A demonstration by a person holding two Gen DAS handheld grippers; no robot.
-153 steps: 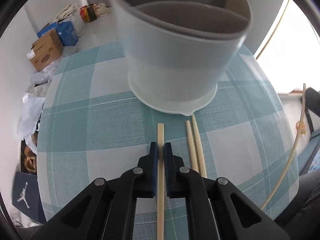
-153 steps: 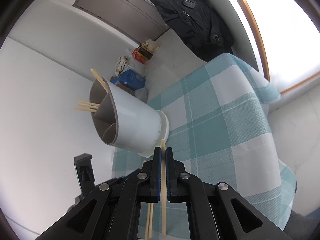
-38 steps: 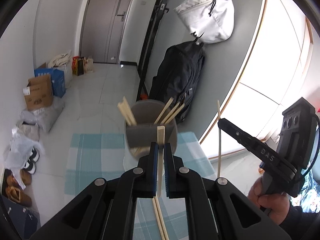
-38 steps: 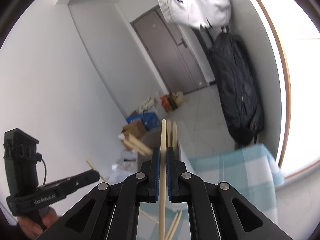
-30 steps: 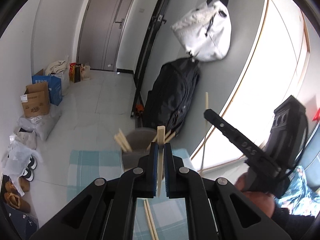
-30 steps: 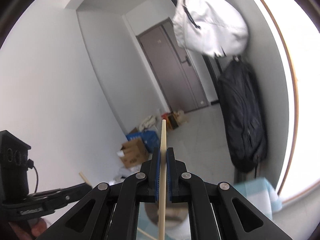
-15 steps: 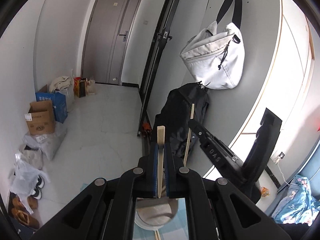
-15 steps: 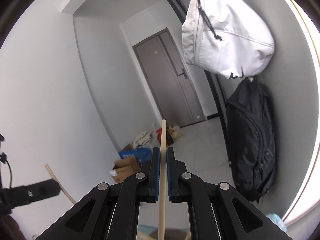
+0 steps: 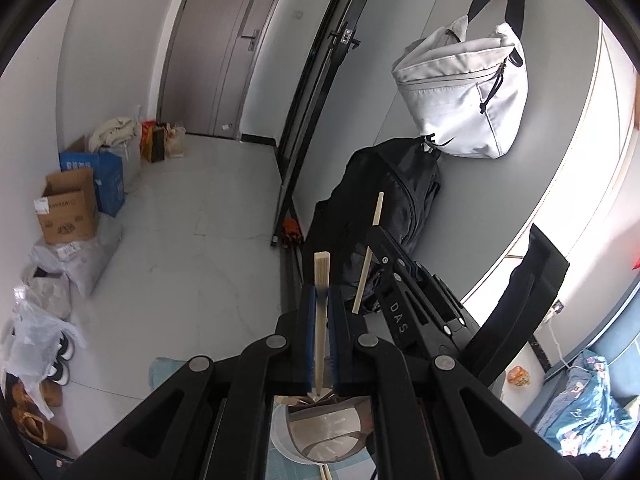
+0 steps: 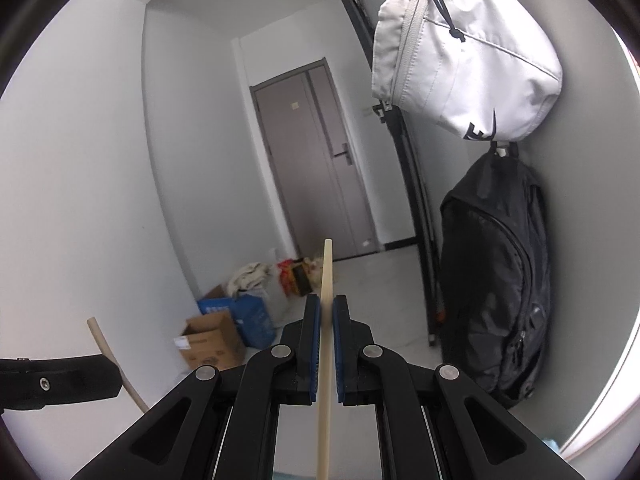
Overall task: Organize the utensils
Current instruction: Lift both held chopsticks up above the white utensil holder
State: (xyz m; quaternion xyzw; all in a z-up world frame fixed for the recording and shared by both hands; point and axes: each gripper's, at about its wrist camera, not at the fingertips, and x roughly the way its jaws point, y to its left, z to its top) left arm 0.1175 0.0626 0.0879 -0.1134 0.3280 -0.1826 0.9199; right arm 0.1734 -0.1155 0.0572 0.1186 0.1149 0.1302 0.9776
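Observation:
My left gripper [image 9: 320,294] is shut on a flat pale chopstick [image 9: 321,280] that stands upright between its blue pads. Below its fingers, at the bottom of the left wrist view, sits the white divided utensil holder [image 9: 320,440] with several chopsticks in it. My right gripper [image 9: 376,240] reaches in from the right, shut on a thin round chopstick [image 9: 370,240]. In the right wrist view that right gripper [image 10: 327,304] clamps its chopstick [image 10: 326,280] upright. The left gripper [image 10: 114,380] and its chopstick [image 10: 106,346] show at the left edge there.
The teal checked tablecloth [image 9: 164,368] shows under the holder, with loose chopsticks [image 9: 326,472] beside its base. Beyond the table are a black backpack [image 9: 400,184], a hanging white bag [image 9: 464,92], cardboard boxes [image 9: 66,212], shoes [image 9: 36,428] and a grey door [image 10: 320,160].
Both grippers have moved across with their chopsticks still clamped. The holder has slid to the bottom of the left view and out of the right view. The right gripper has come closer to the left.

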